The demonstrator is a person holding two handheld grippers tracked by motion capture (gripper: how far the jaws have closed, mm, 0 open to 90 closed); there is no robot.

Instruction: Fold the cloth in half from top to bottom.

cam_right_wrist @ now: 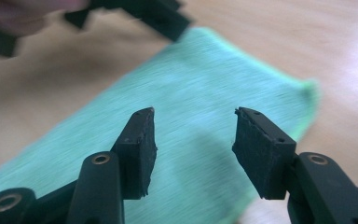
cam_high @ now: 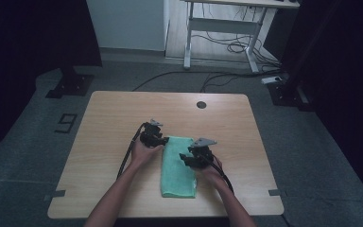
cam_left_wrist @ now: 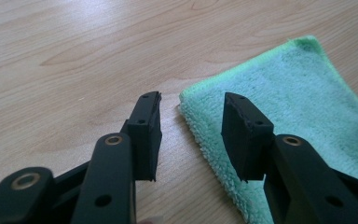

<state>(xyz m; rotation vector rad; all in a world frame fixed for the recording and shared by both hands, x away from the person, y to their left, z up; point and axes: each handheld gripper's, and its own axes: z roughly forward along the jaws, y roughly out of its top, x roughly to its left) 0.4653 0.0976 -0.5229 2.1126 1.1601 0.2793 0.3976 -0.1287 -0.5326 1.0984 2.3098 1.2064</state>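
A green towel (cam_high: pixel 178 166) lies folded in a long strip on the wooden table (cam_high: pixel 118 113). My left gripper (cam_high: pixel 162 140) sits at the towel's far left corner. In the left gripper view the left gripper (cam_left_wrist: pixel 191 100) is open, one jaw over bare wood and the other over the towel (cam_left_wrist: pixel 303 88), nothing pinched. My right gripper (cam_high: pixel 186 158) hovers over the towel's right side. The right gripper view is blurred; there the right gripper (cam_right_wrist: pixel 194 114) is open above the towel (cam_right_wrist: pixel 200 74), with the other hand's gripper (cam_right_wrist: pixel 163 16) at the top.
A dark round grommet (cam_high: pixel 201 104) sits near the table's far edge. Bare wood lies to the left and right of the towel. Beyond the table stand a white desk frame (cam_high: pixel 220 26), floor cables (cam_high: pixel 236 47) and black stand bases (cam_high: pixel 70 85).
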